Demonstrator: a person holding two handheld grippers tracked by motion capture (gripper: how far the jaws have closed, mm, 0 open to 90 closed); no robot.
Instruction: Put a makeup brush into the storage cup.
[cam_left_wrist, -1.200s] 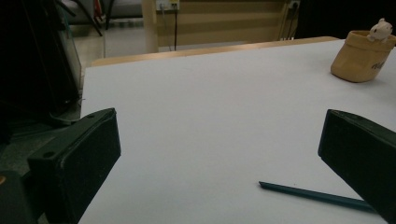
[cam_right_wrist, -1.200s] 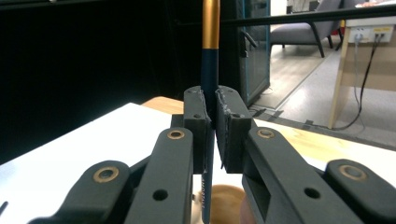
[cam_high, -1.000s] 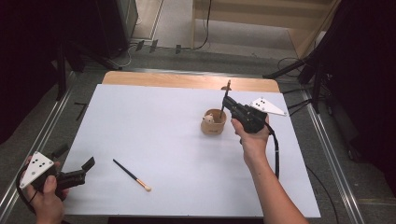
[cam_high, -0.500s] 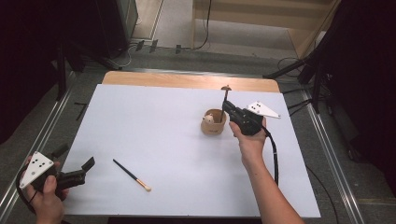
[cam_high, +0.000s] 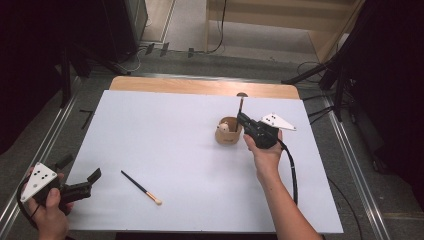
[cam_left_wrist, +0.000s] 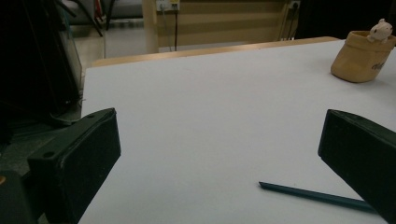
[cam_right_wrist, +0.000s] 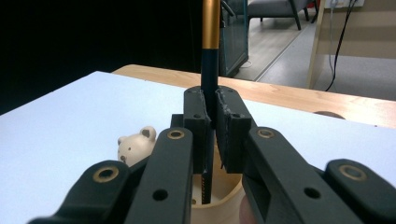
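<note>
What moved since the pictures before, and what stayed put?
The right gripper, shut on a brush, came down, so the brush's lower end now hangs inside the bear cup. The left gripper, jaws open, the second brush on the table and the cup stayed where they were.

The dark print on the tan cup (cam_left_wrist: 362, 58) is unreadable.
</note>
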